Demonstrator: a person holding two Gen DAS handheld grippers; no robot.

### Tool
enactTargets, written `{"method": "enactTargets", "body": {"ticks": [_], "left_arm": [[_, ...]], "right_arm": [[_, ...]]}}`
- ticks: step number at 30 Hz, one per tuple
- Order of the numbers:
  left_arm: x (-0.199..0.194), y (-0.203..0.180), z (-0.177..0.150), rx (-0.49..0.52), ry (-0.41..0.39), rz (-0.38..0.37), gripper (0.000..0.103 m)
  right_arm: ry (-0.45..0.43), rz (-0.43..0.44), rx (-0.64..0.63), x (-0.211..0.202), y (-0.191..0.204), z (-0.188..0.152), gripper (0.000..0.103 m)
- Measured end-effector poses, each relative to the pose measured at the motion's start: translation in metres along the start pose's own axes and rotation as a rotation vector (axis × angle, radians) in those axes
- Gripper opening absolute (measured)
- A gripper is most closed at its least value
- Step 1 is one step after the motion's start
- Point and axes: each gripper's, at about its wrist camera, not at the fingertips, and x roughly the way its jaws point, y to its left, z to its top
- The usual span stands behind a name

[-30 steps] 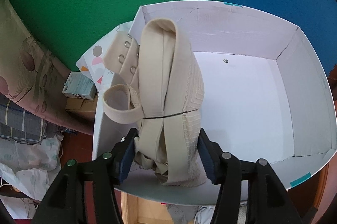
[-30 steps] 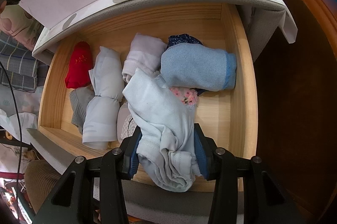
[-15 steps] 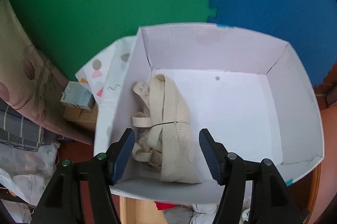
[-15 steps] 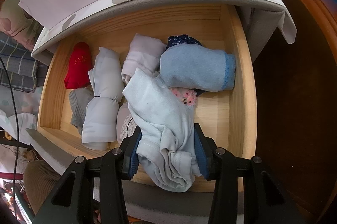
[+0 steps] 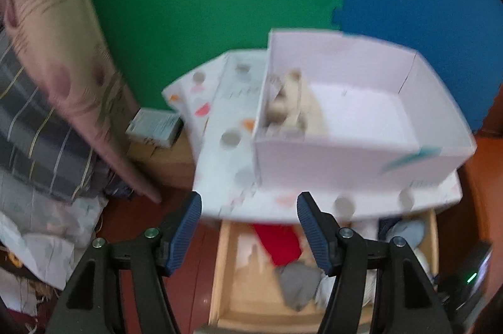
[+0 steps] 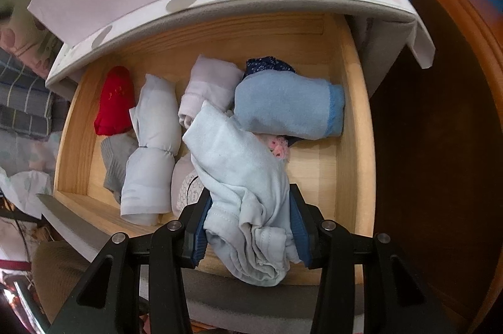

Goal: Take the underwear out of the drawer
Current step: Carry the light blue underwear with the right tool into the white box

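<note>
- Risk: the pale blue cotton underwear point(image 6: 245, 186), pinched low by the right gripper point(image 6: 248, 227), hangs loose and could snag the blue rolled garment point(image 6: 286, 107) beside it on lifting.
- The left gripper point(image 5: 248, 227) is empty, jaws apart.
- The white cardboard box point(image 5: 345, 158) holds 1 beige bra point(image 5: 298, 101).
- The wooden drawer point(image 6: 358, 145) holds several rolled garments.

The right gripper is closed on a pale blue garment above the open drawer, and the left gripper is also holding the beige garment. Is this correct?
Only partly. The left gripper is open and holds nothing; the left wrist view shows the beige garment lying in the white box. The right gripper is indeed closed on the pale blue garment above the drawer.
</note>
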Motion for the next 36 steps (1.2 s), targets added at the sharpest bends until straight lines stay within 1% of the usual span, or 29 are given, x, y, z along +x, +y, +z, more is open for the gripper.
{"method": "enactTargets", "body": {"ticks": [2, 6, 9, 14, 16, 19, 21, 24, 27, 28, 30, 32, 36], "left_arm": [[0.010, 0.005, -0.027, -0.010, 0.024, 0.011, 0.065], [0.034, 0.008, -0.066, -0.031, 0.081, 0.036, 0.065], [0.045, 0.009, -0.085, -0.053, 0.084, 0.043, 0.065], [0.060, 0.007, -0.105, -0.051, 0.116, 0.044, 0.065], [0.066, 0.006, -0.111, -0.054, 0.140, 0.015, 0.065], [0.072, 0.007, -0.116, -0.088, 0.157, 0.019, 0.065], [0.079, 0.005, -0.122, -0.096, 0.183, 0.023, 0.065], [0.087, 0.002, -0.127, -0.099, 0.217, 0.021, 0.065], [0.087, 0.006, -0.128, -0.122, 0.209, 0.025, 0.065], [0.089, 0.008, -0.129, -0.134, 0.214, 0.035, 0.065], [0.092, 0.012, -0.130, -0.152, 0.226, 0.037, 0.065], [0.092, 0.017, -0.131, -0.175, 0.226, 0.042, 0.065], [0.090, 0.017, -0.132, -0.172, 0.213, 0.051, 0.065]], "right_arm": [[-0.012, 0.010, 0.011, -0.006, -0.001, 0.003, 0.042], [-0.057, 0.026, -0.002, -0.033, 0.005, 0.018, 0.042], [-0.095, 0.024, -0.029, -0.059, 0.010, 0.031, 0.042], [-0.177, 0.018, -0.076, -0.112, 0.020, 0.066, 0.042], [-0.214, 0.020, -0.087, -0.133, 0.024, 0.085, 0.042], [-0.259, 0.016, -0.108, -0.153, 0.031, 0.112, 0.042], [-0.280, 0.023, -0.112, -0.163, 0.039, 0.137, 0.042], [-0.289, 0.017, -0.118, -0.168, 0.047, 0.166, 0.042], [-0.277, -0.010, -0.127, -0.164, 0.052, 0.197, 0.042], [-0.265, -0.009, -0.122, -0.157, 0.055, 0.210, 0.042], [-0.246, -0.013, -0.114, -0.146, 0.057, 0.222, 0.042], [-0.210, -0.021, -0.097, -0.125, 0.059, 0.238, 0.042], [-0.145, -0.047, -0.078, -0.086, 0.061, 0.252, 0.042]]}}
